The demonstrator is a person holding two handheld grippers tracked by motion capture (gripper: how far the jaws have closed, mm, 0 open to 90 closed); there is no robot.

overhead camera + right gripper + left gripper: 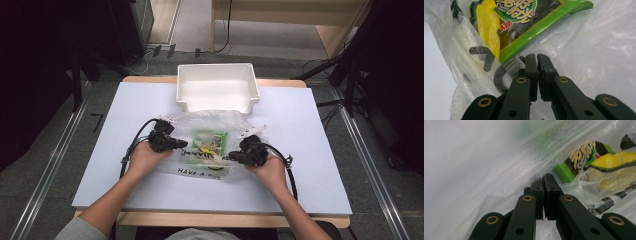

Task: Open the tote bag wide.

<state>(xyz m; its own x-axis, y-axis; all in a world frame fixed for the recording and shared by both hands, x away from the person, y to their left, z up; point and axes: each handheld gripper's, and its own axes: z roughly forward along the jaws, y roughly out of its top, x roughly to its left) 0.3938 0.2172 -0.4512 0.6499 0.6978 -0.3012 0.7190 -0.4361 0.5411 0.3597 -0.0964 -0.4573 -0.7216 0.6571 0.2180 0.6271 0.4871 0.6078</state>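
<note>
A: Pinching the plastic bag (210, 131) from both sides, the left hand-held gripper (183, 144) and the right hand-held gripper (231, 156) are both sitting with jaws pressed together; in each gripper view the film looks caught between the pads, though it is too thin to be sure.

B: And the green snack packet (210, 144)?

A: It is lying inside the bag, mid-table (300, 165), between the two grippers: at three o'clock from the left one, nine o'clock from the right.

B: So how should the hold be handled?

A: I'd judge keeping both pinches on film alone, clear of the packet, and moving the two hands evenly so the bag is neither tearing nor slipping. The white bin (218, 86) is waiting at twelve o'clock, just beyond the bag.
</note>
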